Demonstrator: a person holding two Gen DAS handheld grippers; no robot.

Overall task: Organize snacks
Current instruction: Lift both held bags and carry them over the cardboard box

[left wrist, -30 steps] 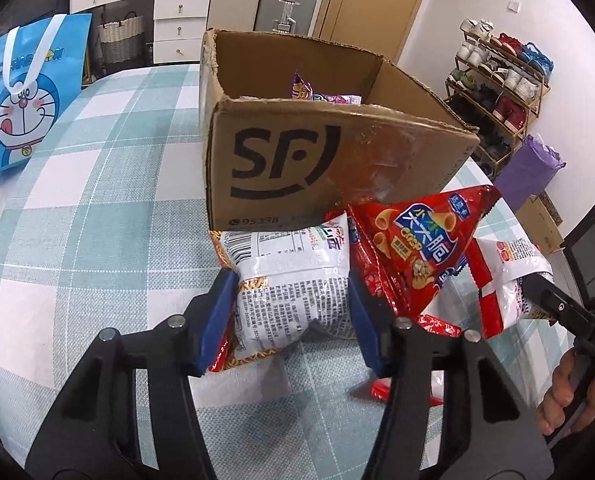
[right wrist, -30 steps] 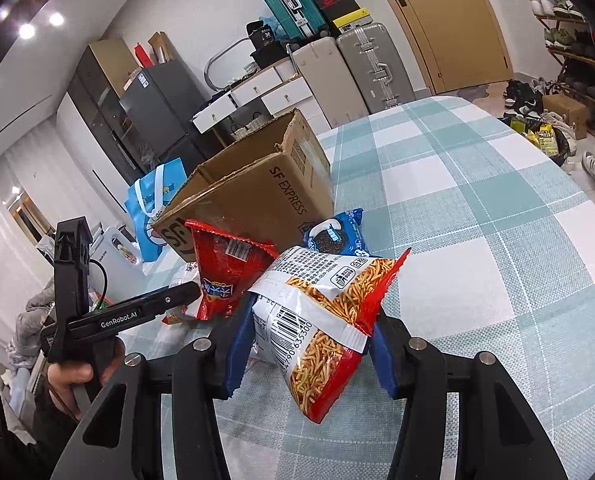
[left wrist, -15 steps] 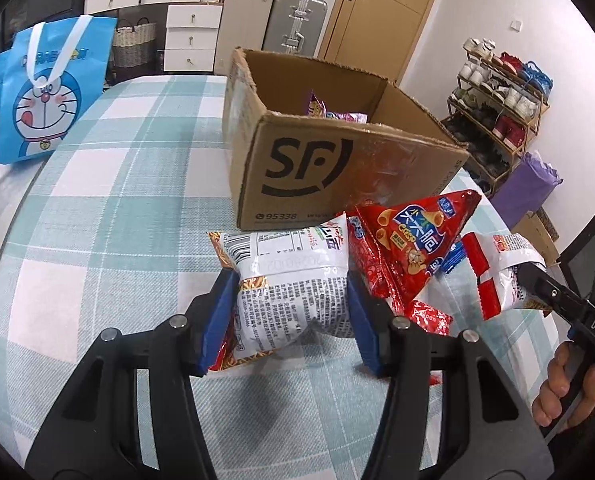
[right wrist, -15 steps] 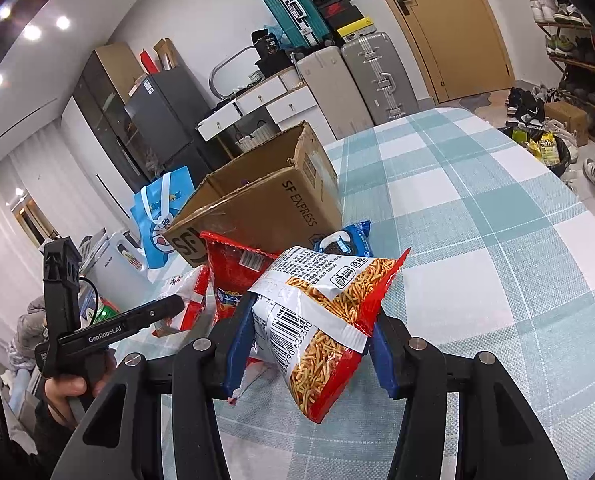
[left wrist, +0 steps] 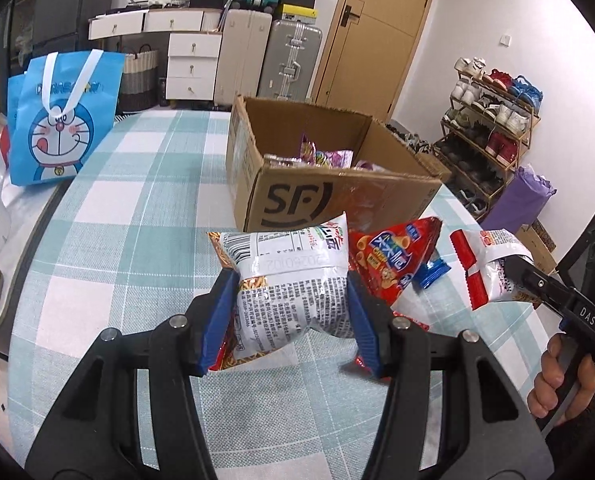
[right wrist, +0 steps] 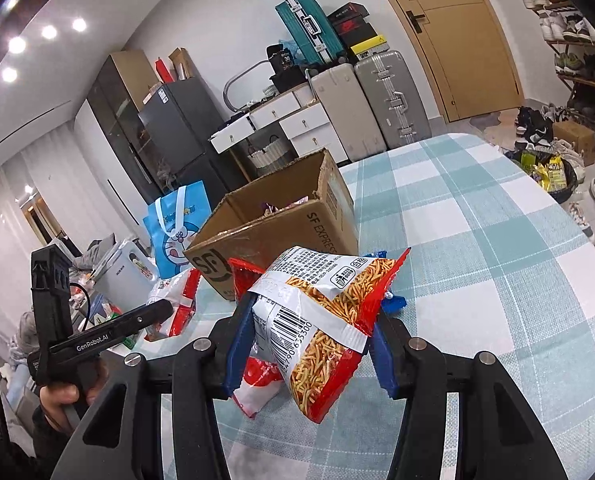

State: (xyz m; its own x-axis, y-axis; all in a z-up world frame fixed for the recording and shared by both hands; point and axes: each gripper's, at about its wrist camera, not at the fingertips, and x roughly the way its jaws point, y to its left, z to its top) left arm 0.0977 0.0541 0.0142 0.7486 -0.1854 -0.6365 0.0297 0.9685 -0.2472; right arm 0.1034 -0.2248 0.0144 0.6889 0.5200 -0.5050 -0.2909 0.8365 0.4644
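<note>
In the left wrist view my left gripper (left wrist: pixel 293 304) is shut on a silver-white noodle-snack bag (left wrist: pixel 289 276), held above the checked table. Ahead stands the open cardboard box (left wrist: pixel 337 196) with several snack packets inside. A red triangular snack bag (left wrist: pixel 393 256) and a small blue packet (left wrist: pixel 431 272) lie between the held bag and the box. In the right wrist view my right gripper (right wrist: pixel 309 340) is shut on a red-and-white noodle-stick bag (right wrist: pixel 321 320), lifted off the table. The cardboard box (right wrist: pixel 281 232) stands beyond it, to the left.
A blue cartoon tote bag (left wrist: pixel 61 120) stands at the table's far left edge, a white appliance (right wrist: pixel 125 276) beside it. Another red-and-white packet (right wrist: pixel 257 384) lies under my right gripper. Shoe rack (left wrist: pixel 493 120) and suitcases (left wrist: pixel 293 64) stand beyond the table (right wrist: pixel 497 240).
Both grippers have risen with their bags still clamped. The left one has pulled back from the box and tilted up, so more of the box's inside and the room shows.
</note>
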